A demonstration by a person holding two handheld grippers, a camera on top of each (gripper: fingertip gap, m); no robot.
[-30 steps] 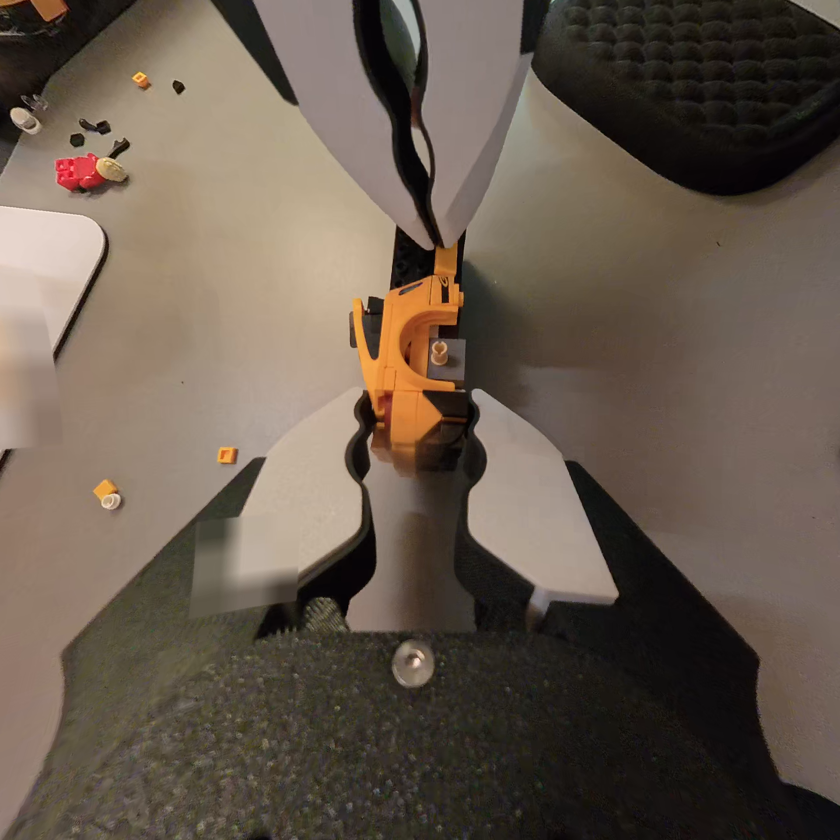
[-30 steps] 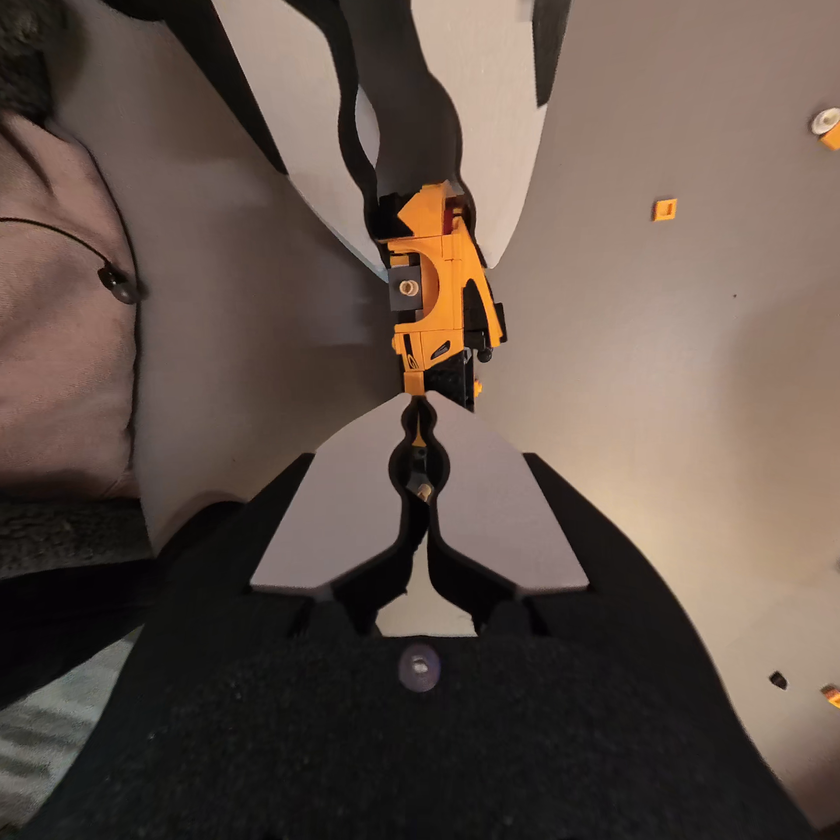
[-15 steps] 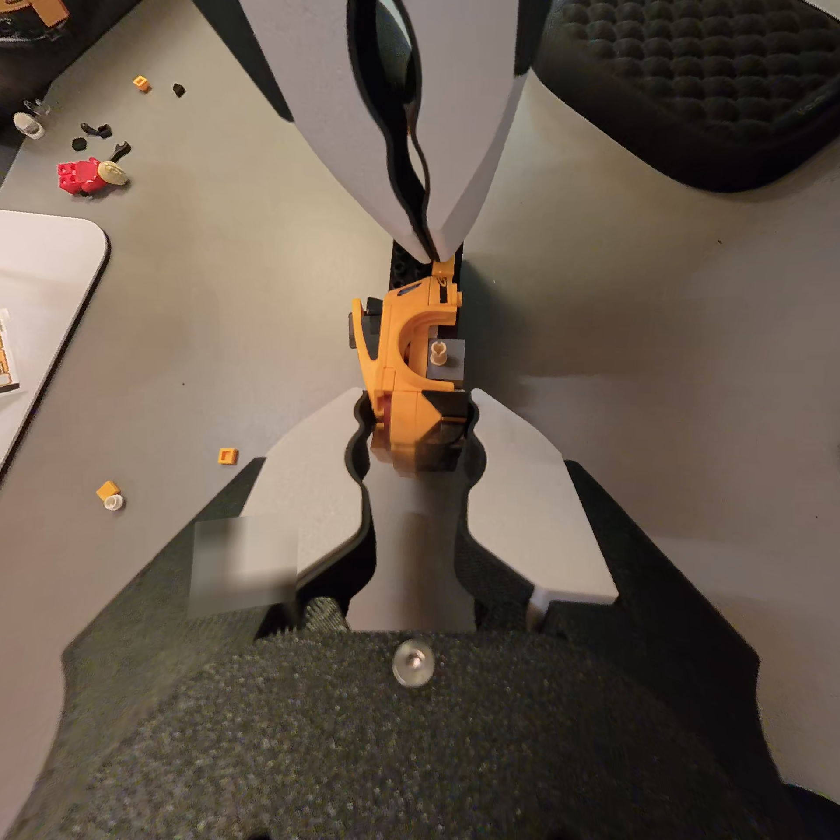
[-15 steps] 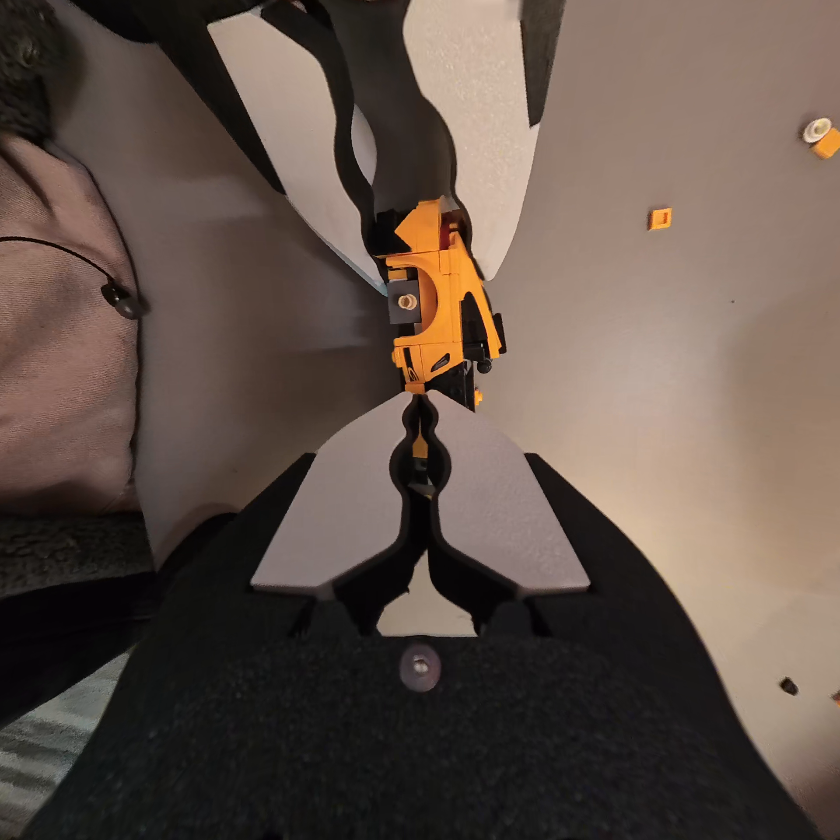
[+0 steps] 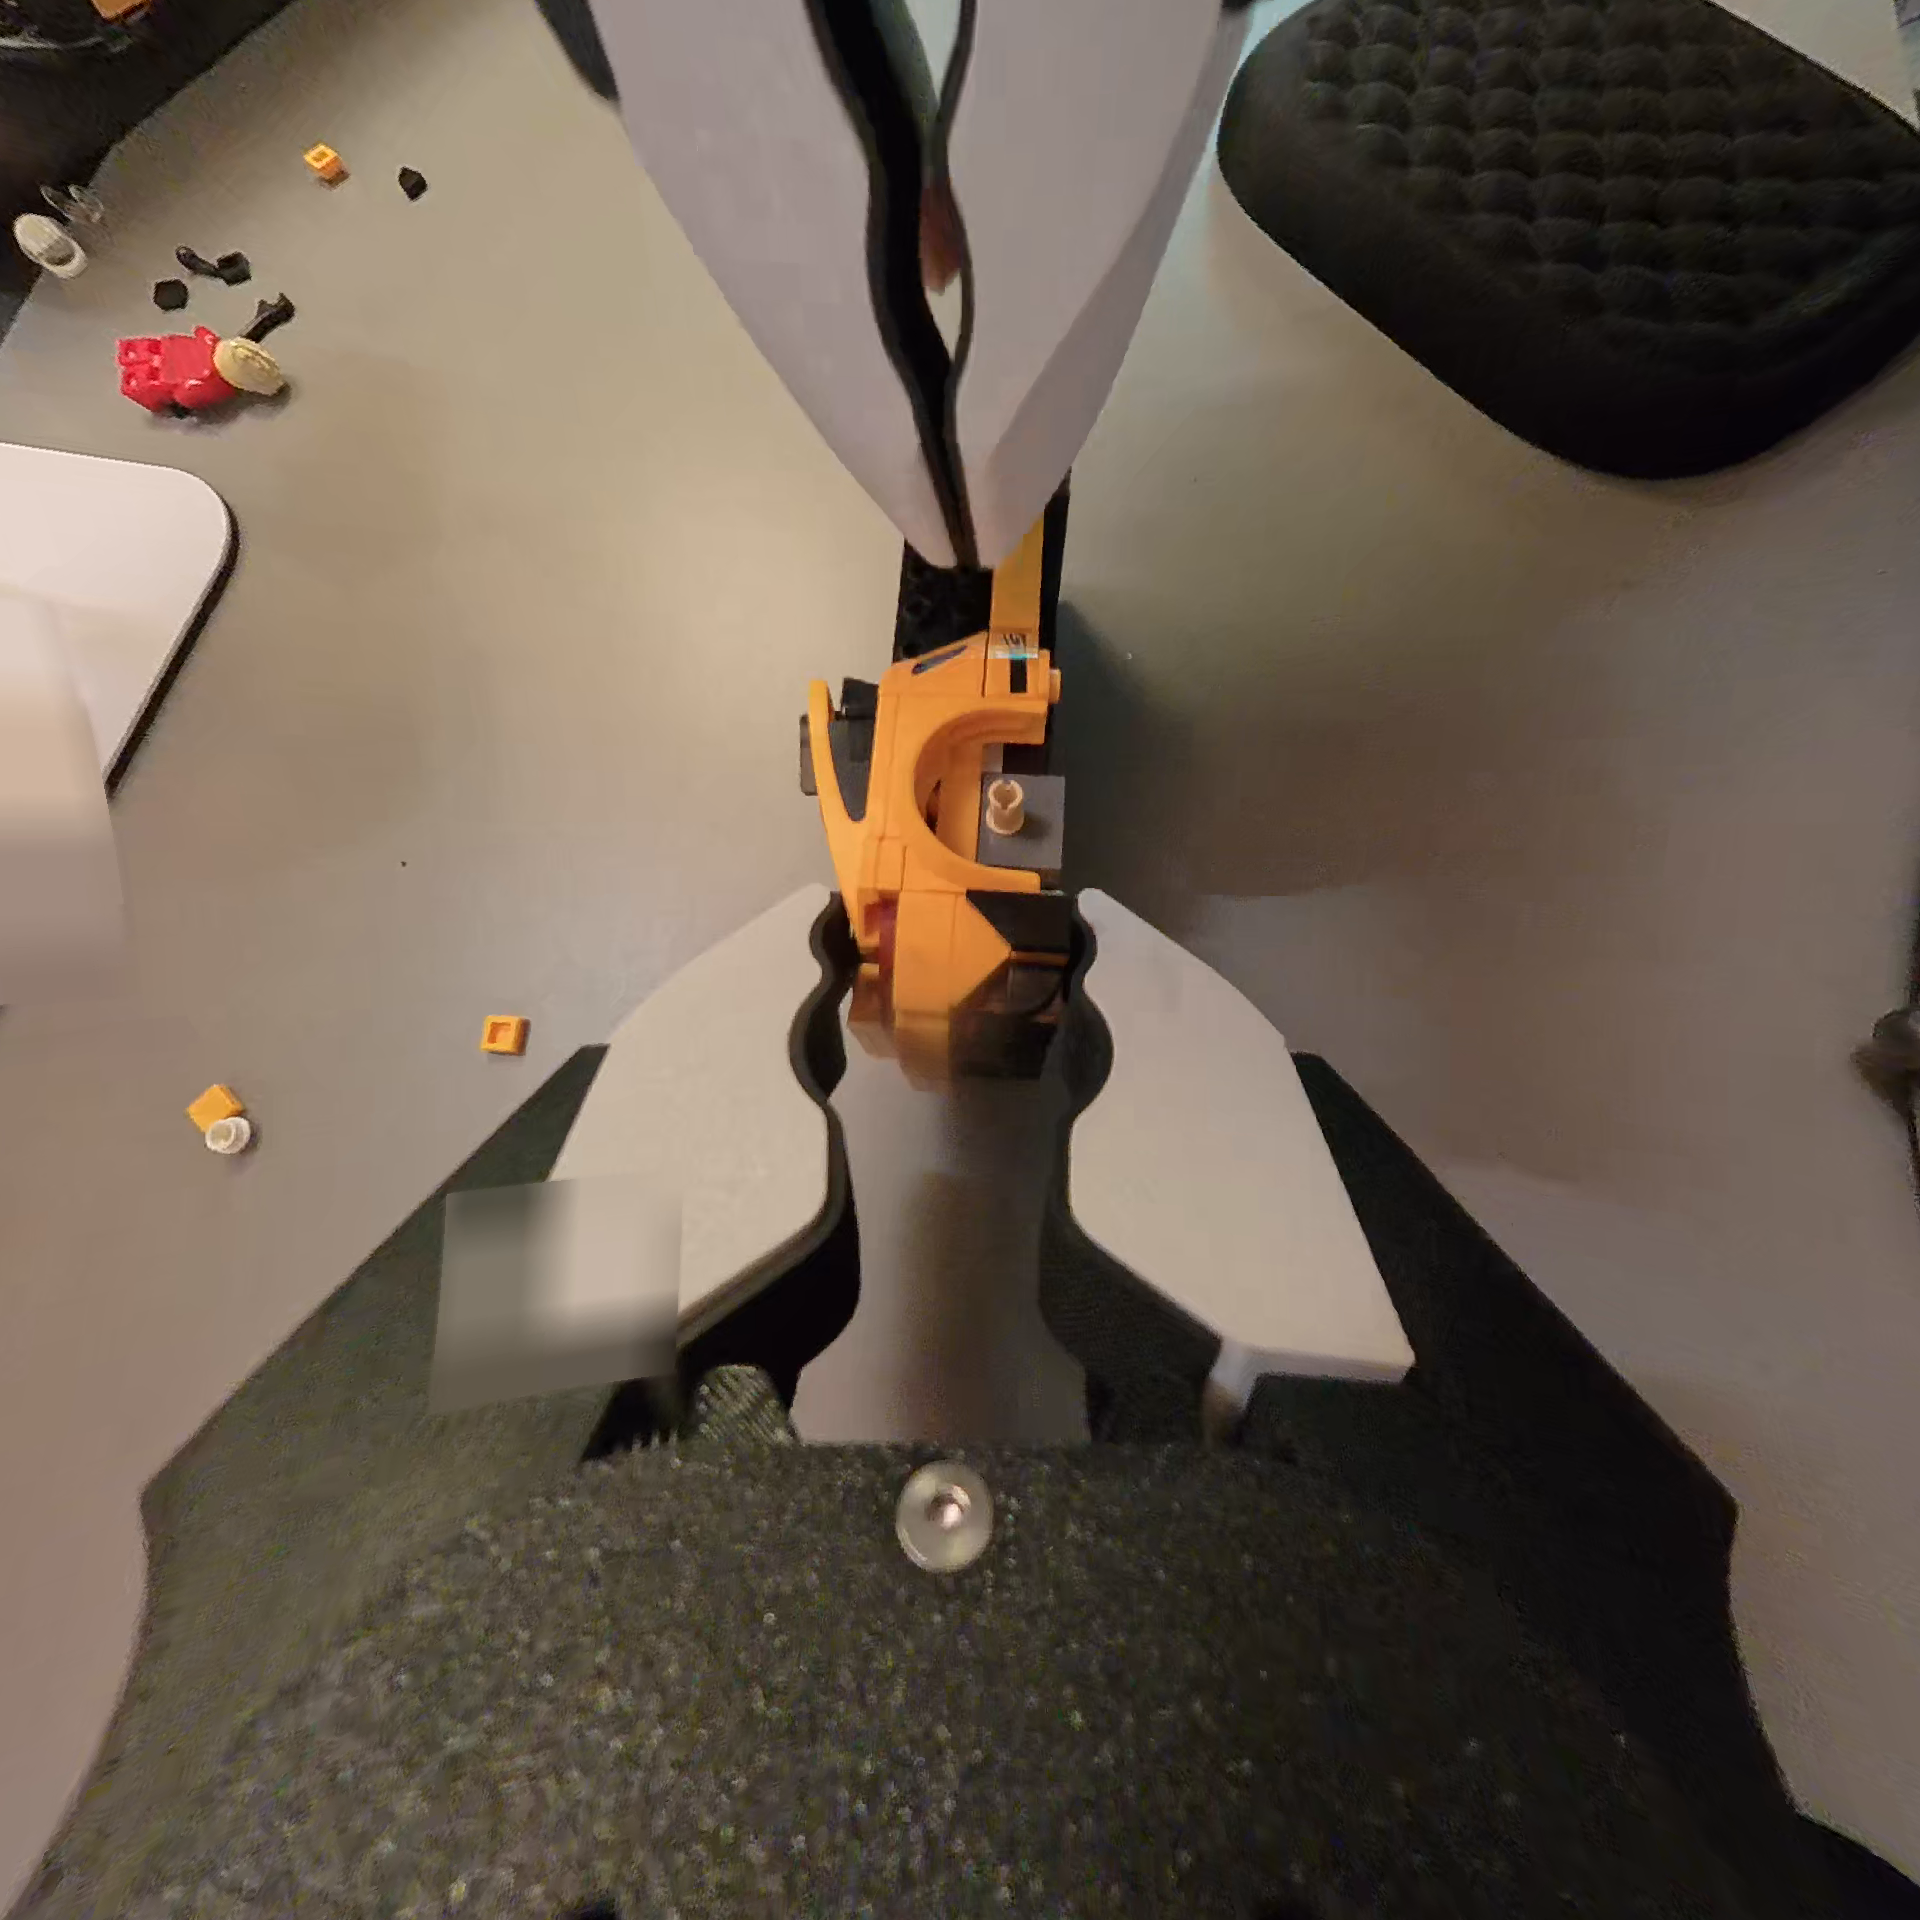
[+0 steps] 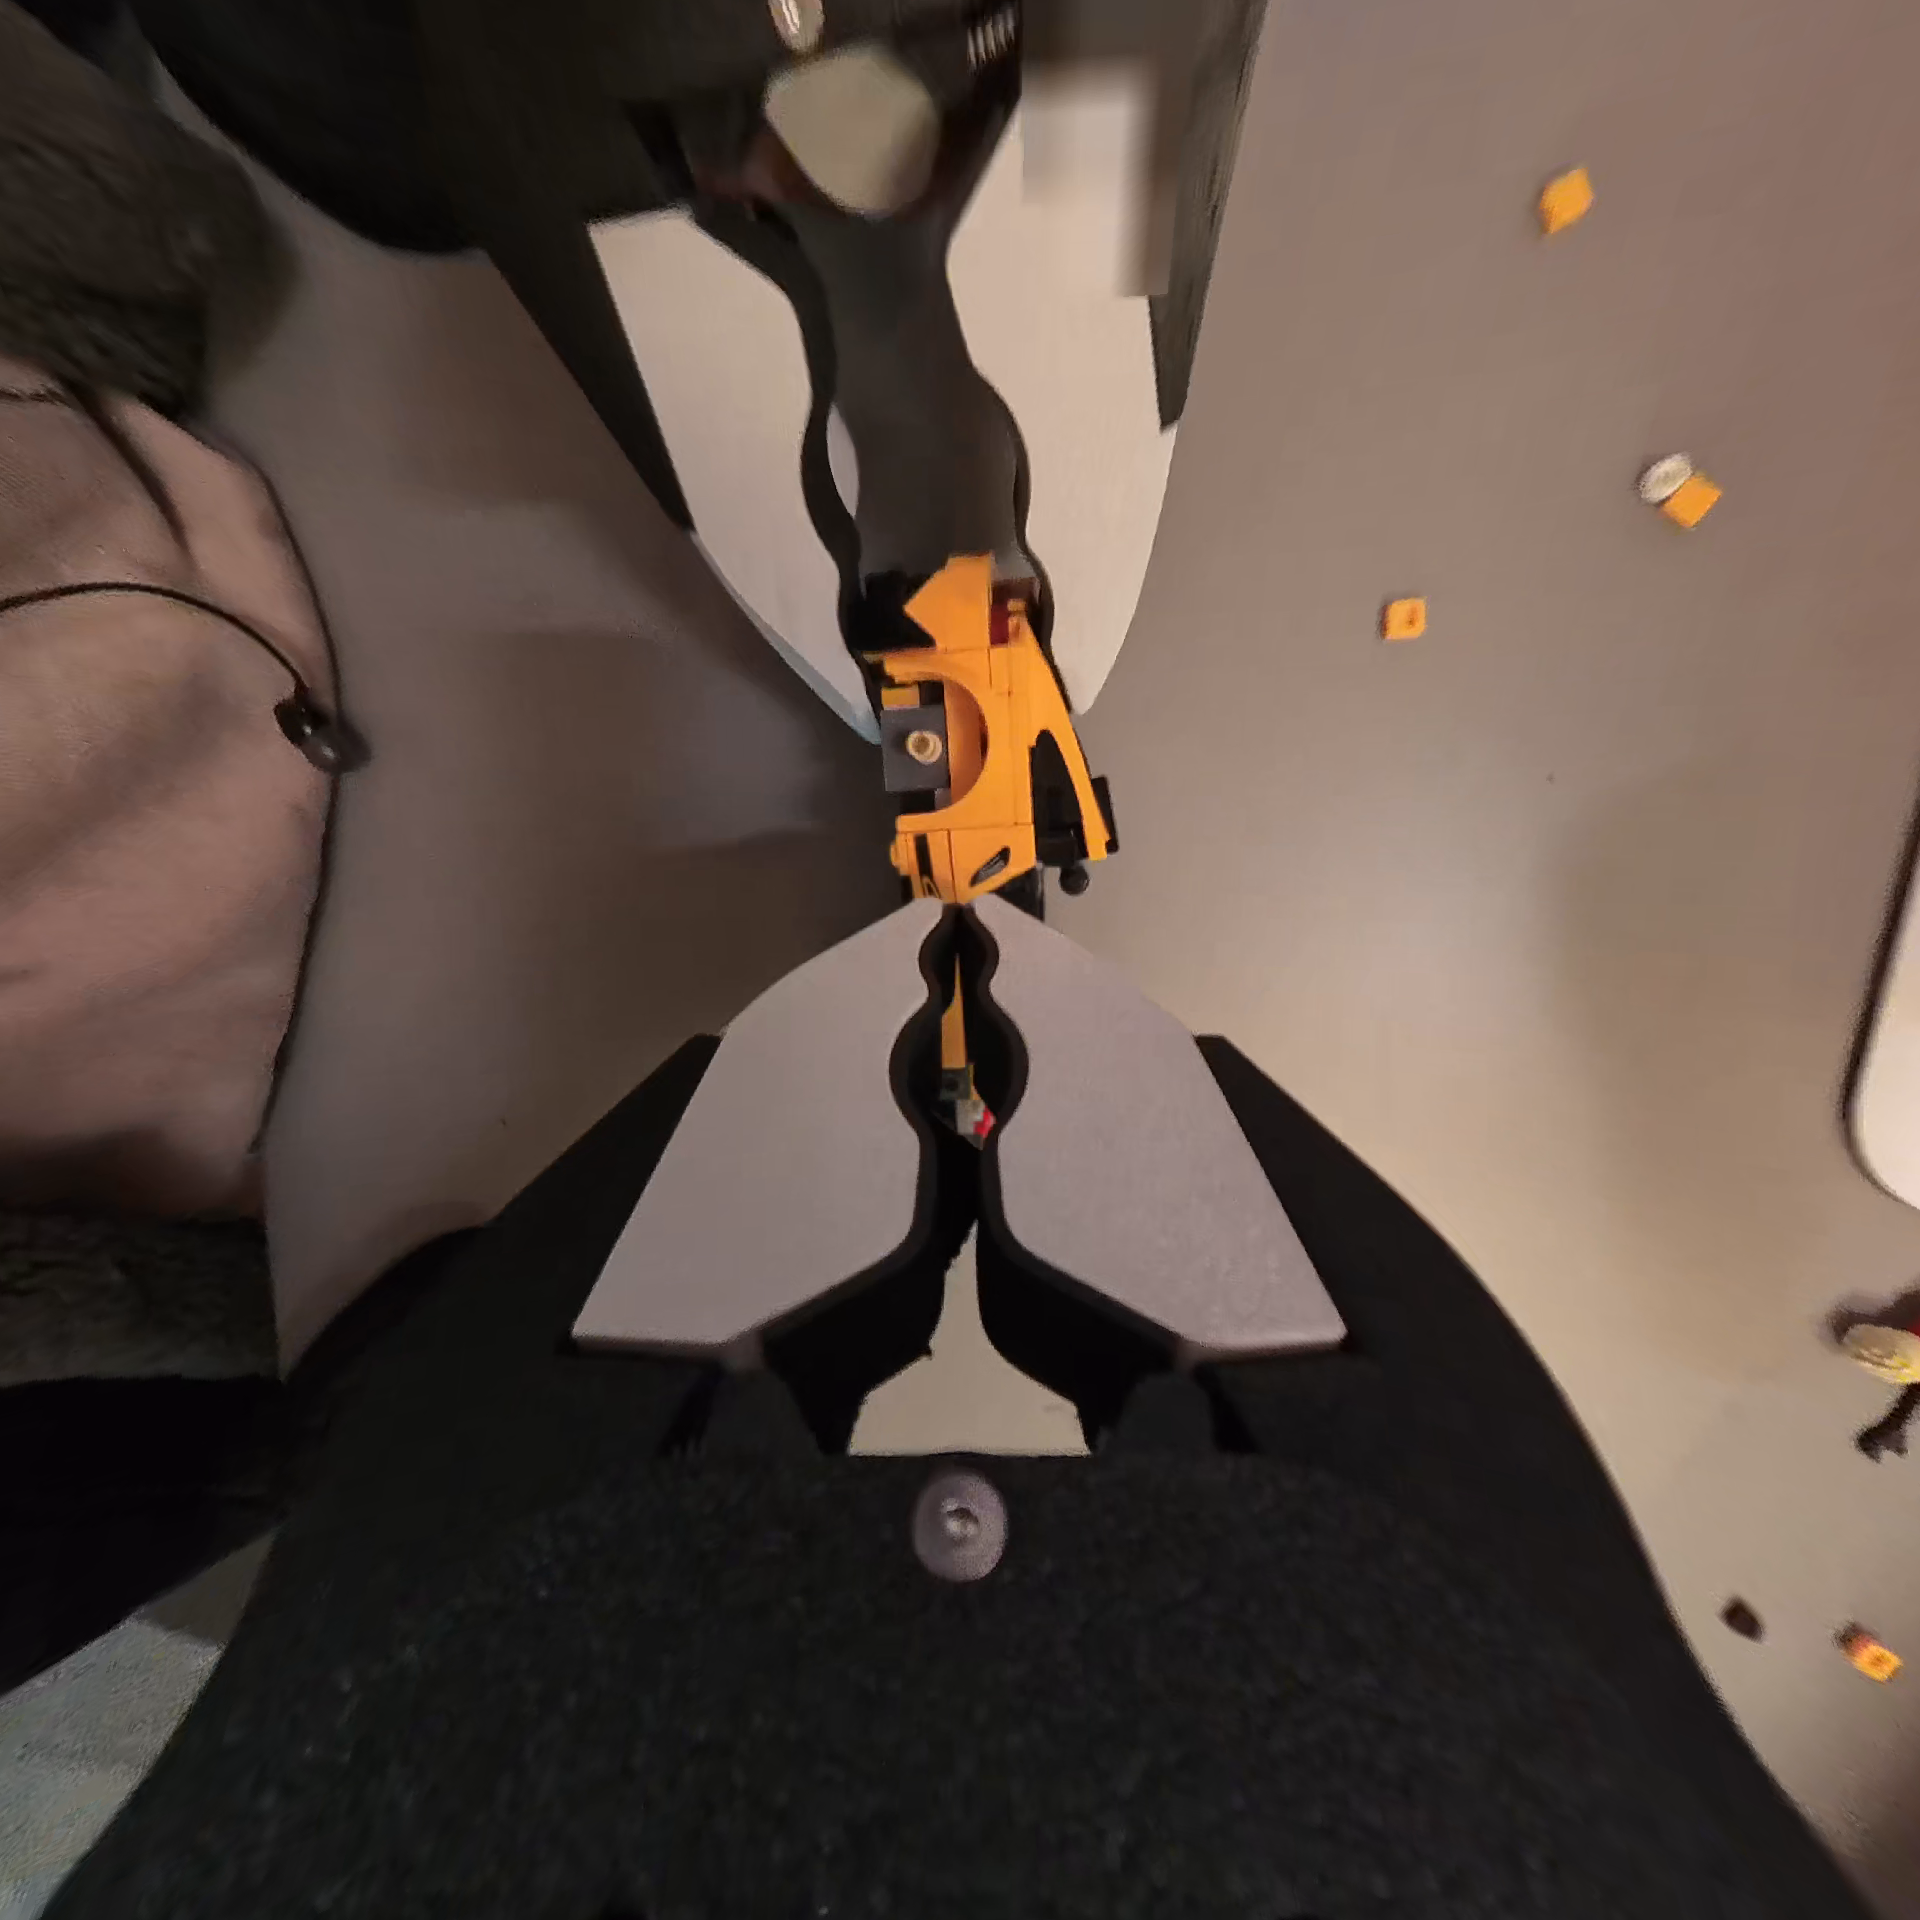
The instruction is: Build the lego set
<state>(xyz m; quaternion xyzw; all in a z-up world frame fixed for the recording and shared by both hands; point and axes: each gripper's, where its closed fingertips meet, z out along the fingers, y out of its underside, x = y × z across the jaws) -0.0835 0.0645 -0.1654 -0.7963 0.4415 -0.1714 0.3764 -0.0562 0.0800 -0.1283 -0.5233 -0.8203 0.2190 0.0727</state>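
Observation:
An orange and black brick-built model [image 5: 935,790] hangs between my two grippers over the grey table [image 5: 520,675]. My left gripper [image 5: 956,935] is shut on the model's wide orange and black end, with both pads pressed on its sides. My right gripper [image 6: 961,914] is shut on the thin orange strip [image 6: 951,1029] at the model's other end. The right wrist view shows the model [image 6: 987,748] with the left gripper [image 6: 966,634] beyond it. The left wrist view shows the right gripper [image 5: 966,540] pinching the strip from above.
A black textured pad [image 5: 1579,208] lies at the far right. A white board [image 5: 94,582] is at the left. A red brick piece [image 5: 177,369], small black bits [image 5: 410,182] and small orange pieces [image 5: 504,1034] are scattered on the table. A person's clothing [image 6: 125,831] is at the left. Spacing between my two grippers at the tips: around 5 cm. Left tips and right tips are each some 30 cm from the red brick piece [image 5: 177,369].
Both grasps hold as before. The right wrist view has shifted a little, so more of the left gripper's body and the white board's edge now show. The left view is nearly unchanged.

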